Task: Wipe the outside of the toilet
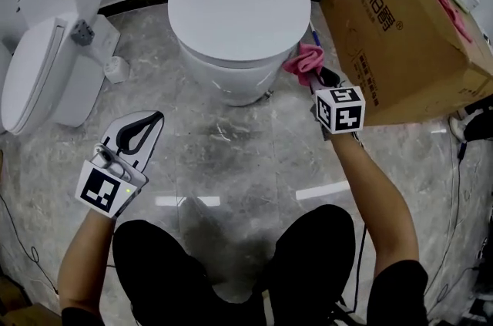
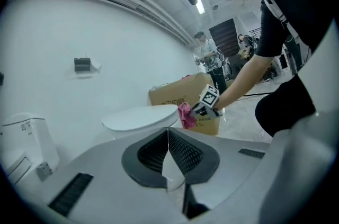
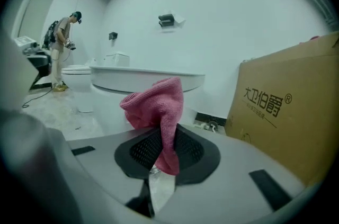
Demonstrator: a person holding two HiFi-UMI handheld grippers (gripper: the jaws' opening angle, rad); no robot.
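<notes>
Between the jaws of your right gripper (image 3: 161, 138) sat a pink cloth (image 3: 157, 104), pinched by one fold, with the rest bunched loosely above the jaws. It looked soft, light and floppy, so it would likely crumple against a surface rather than lie flat. A hold nearer its middle, leaving more cloth ahead of the tips, would probably wipe better.

The toilet (image 1: 237, 5) stood just ahead and to the left of that gripper with its lid down. The cloth was near its side, though contact could not be made out. Its shell looked hard, smooth and slippery, and it needed no holding.

Close on that gripper's right stood a cardboard box (image 1: 400, 39). Your left gripper (image 1: 150, 120) was pressed together on nothing, with the toilet well ahead of it.
</notes>
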